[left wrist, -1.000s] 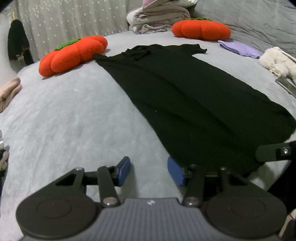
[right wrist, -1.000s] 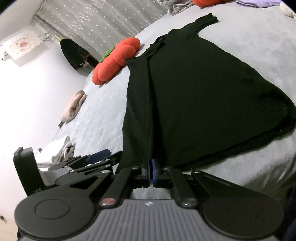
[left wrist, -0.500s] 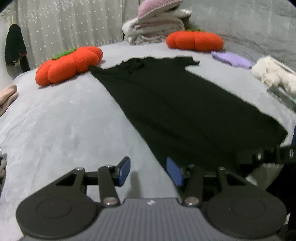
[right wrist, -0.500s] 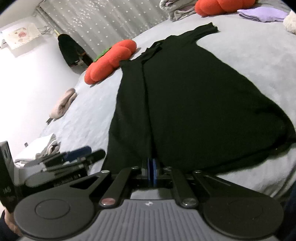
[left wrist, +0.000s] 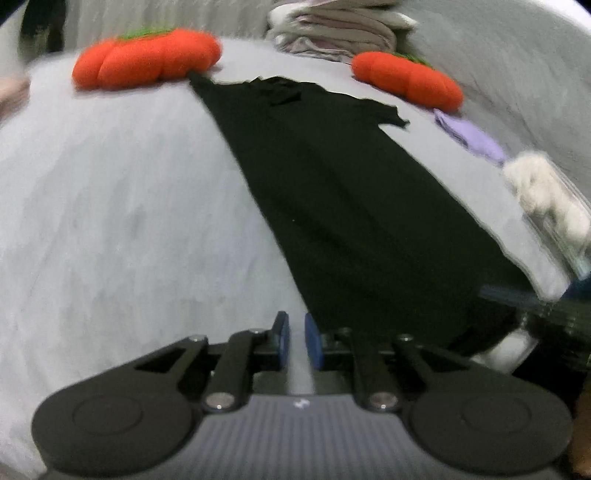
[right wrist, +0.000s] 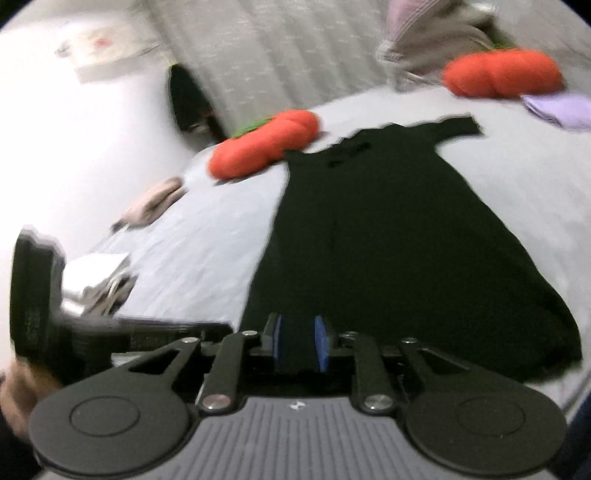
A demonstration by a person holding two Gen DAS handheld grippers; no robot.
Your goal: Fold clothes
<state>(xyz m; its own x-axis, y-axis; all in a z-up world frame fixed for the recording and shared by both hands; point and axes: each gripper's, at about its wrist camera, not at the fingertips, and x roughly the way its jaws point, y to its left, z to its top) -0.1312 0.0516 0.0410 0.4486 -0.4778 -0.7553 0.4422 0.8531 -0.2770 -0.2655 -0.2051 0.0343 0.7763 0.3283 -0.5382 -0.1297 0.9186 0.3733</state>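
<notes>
1. Grey bedding covers the bed [left wrist: 110, 206], with two orange pumpkin cushions [left wrist: 144, 55] near the far end and a stack of folded laundry [left wrist: 336, 29] behind them.
2. On it the black dress [right wrist: 388, 236] lies flat, its long axis running away from both cameras: neckline and short sleeves far off by the cushions, wide hem at the near edge.
3. One long side looks already turned inward, judging by a lengthwise crease seen from the right wrist view.
4. The right hand-held gripper [right wrist: 298, 341] sits right over the hem, roughly at that crease; its jaws have just been opening and now stand slightly apart with dark cloth showing in the gap, pads not visibly pressing it.
5. The left hand-held gripper [left wrist: 295, 341] is just beside the dress's left hem corner, over bare bedding; its jaws have just been closing to a narrow gap with nothing between them.
6. The right one is therefore nearer the cloth; the left needs a short shift toward the hem corner.
7. The next fold probably turns on lifting the hem toward the neckline, along the long axis.
</notes>
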